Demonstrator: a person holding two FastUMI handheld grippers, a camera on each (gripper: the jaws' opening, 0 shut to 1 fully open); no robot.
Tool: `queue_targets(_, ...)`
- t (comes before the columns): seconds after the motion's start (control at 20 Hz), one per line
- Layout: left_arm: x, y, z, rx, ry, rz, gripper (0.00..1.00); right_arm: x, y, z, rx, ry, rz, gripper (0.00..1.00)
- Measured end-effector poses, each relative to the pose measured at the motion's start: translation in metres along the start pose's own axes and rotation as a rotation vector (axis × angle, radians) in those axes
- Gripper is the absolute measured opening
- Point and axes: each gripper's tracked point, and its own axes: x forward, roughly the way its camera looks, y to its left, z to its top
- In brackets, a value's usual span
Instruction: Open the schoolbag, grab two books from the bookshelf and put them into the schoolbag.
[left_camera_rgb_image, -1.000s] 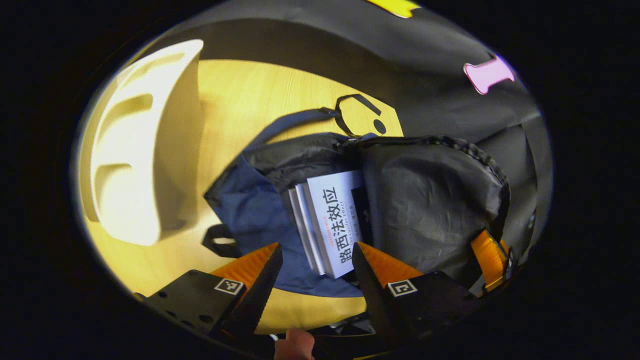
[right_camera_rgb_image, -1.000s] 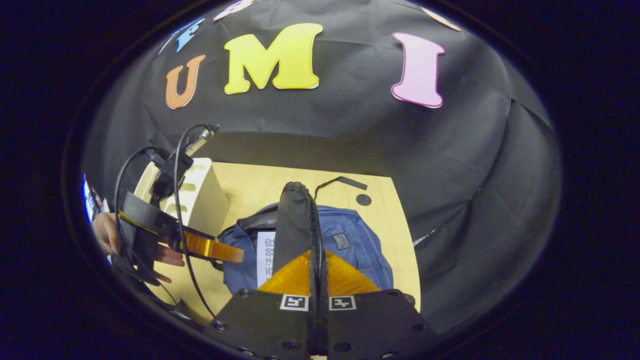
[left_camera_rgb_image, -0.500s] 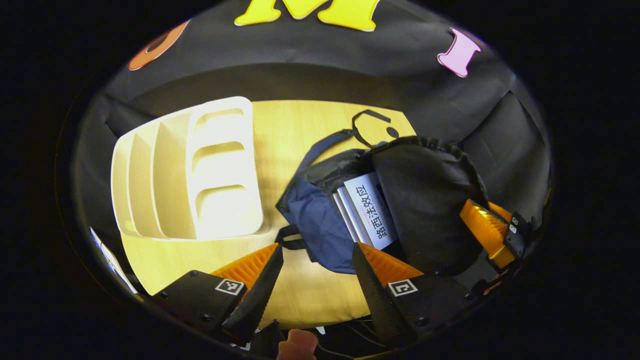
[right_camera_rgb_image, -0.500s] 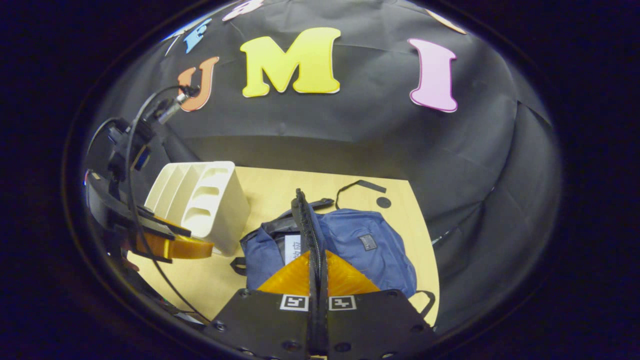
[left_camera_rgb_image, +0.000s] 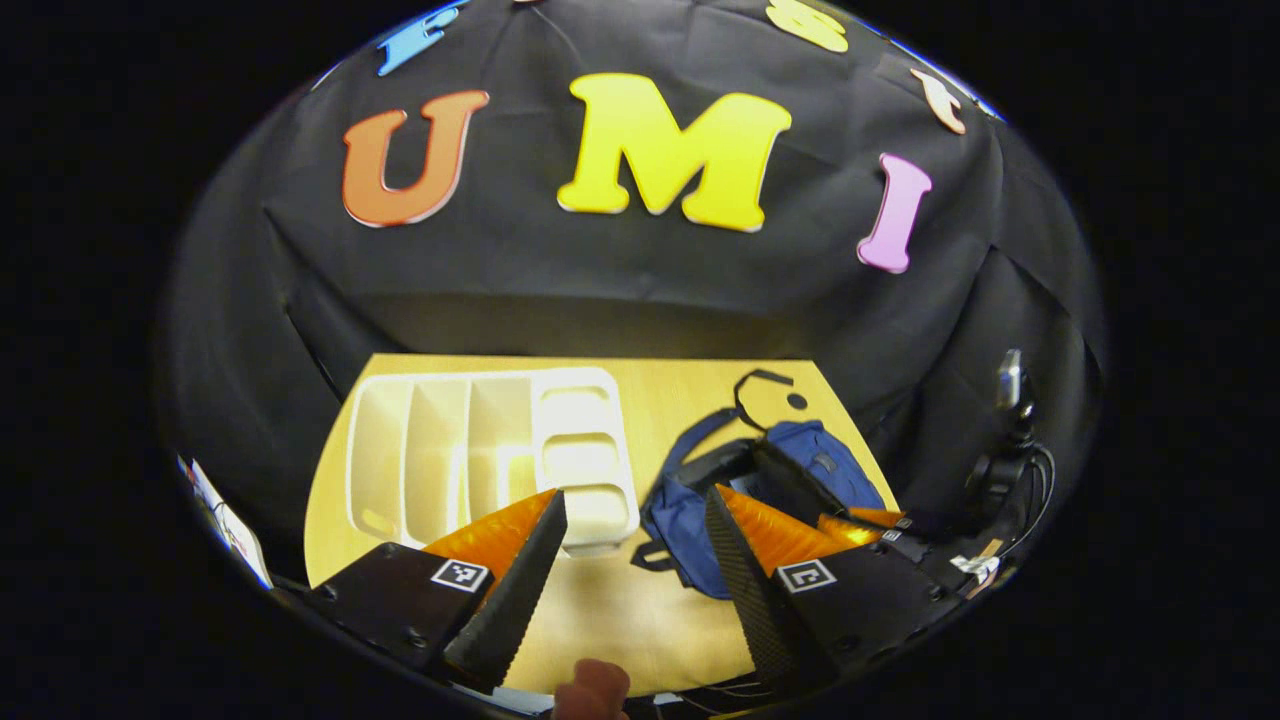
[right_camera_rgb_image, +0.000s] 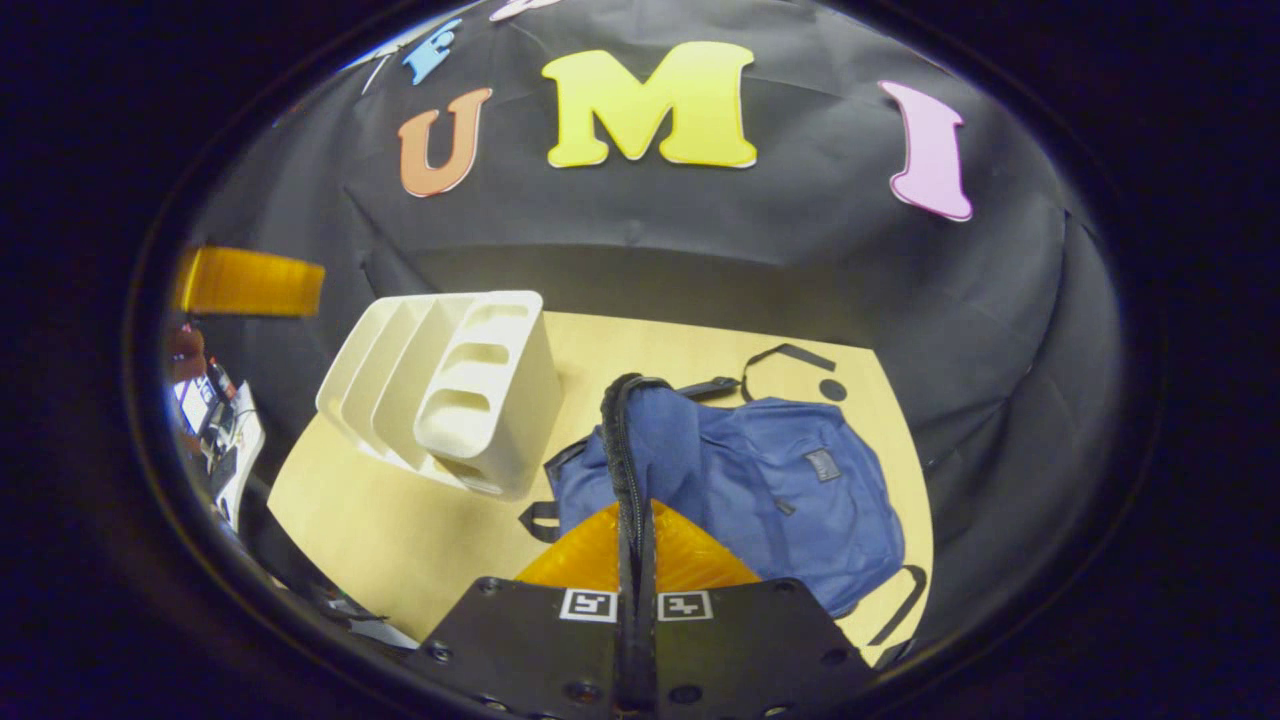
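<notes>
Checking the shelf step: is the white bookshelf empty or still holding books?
Empty: the bookshelf shows bare slots in the left gripper view, and in the right gripper view no book stands in them.

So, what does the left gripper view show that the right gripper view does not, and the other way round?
Left gripper view: the left gripper close up, fingers apart and holding nothing, and a straight look into the shelf's slots. Right gripper view: the right gripper close up, shut on the flap of the bag, which it holds up. Both: shelf, bag and table.
</notes>
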Motion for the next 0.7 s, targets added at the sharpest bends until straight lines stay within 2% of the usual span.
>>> queue_targets(0.15, -0.025, 0.023, 0.027, -0.02, -0.123, 0.028, 0.98, 0.012, 0.021, -0.012, -0.013, 0.021, 0.028, 0.0)
queue_targets(0.4, -0.07, 0.048, 0.053, -0.059, -0.264, 0.085, 0.98, 0.042, 0.049, -0.03, -0.035, 0.064, 0.068, 0.0)
queue_targets(0.65, -0.081, 0.081, 0.059, -0.106, -0.298, 0.144, 0.98, 0.087, 0.07, -0.06, -0.056, 0.147, 0.082, 0.0)
queue_targets(0.7, -0.084, 0.088, 0.058, -0.116, -0.3, 0.154, 0.98, 0.094, 0.071, -0.066, -0.069, 0.156, 0.074, 0.03)
